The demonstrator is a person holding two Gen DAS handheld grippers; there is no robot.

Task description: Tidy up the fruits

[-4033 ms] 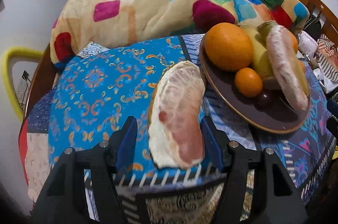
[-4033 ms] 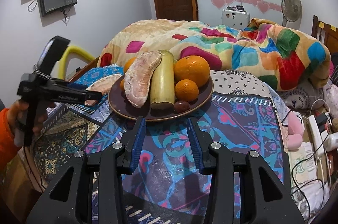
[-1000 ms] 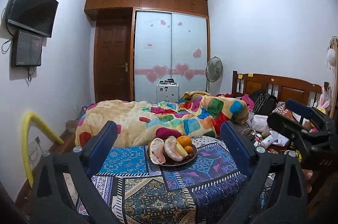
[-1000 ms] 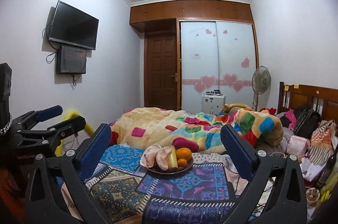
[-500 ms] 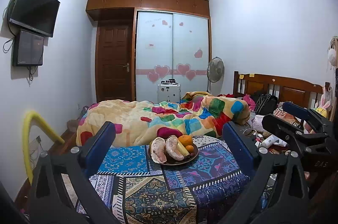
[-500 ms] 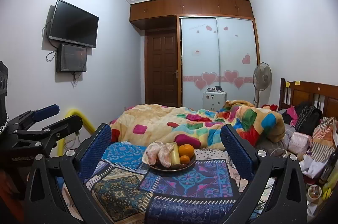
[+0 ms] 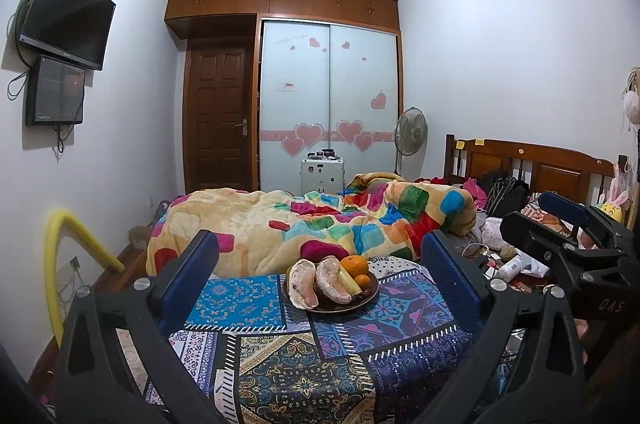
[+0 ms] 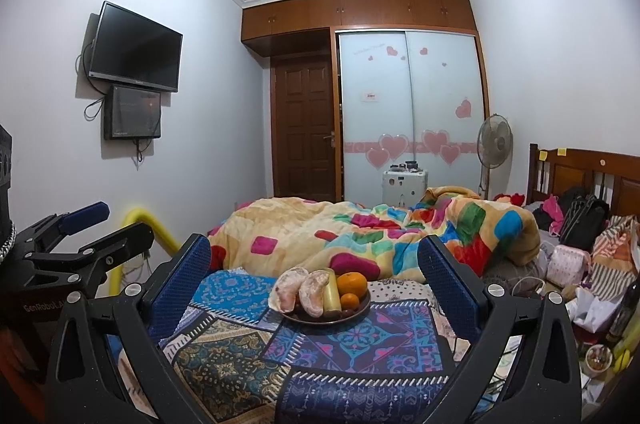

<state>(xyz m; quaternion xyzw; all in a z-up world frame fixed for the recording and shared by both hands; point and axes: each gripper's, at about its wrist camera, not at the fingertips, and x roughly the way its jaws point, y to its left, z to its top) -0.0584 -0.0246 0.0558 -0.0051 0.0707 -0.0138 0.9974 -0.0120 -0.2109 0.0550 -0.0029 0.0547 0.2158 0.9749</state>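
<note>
Round dark-brown plate [image 7: 370, 298] sits mid patchwork cloth [image 7: 304, 356], holding 2 peeled pink pomelo segments [image 7: 333, 284], 1 pale-yellow banana piece [image 8: 331, 293] and 2 oranges [image 8: 352, 284], big one at 12 o'clock of small. Left gripper [image 7: 320, 284] & right gripper [image 8: 314, 284] both spread wide, empty, well back from plate. Only right view shows small dark fruit [image 8: 349, 312] at plate's front rim.

A round brown plate [image 7: 370, 298] rests on the patchwork-covered table [image 7: 304, 356]. It holds two peeled pomelo segments [image 7: 334, 284], pale pink, lying side by side at the left. A yellow banana [image 8: 330, 290] lies between them and a large orange [image 8: 352, 283]. A smaller orange [image 8: 349, 301] sits in front.
</note>
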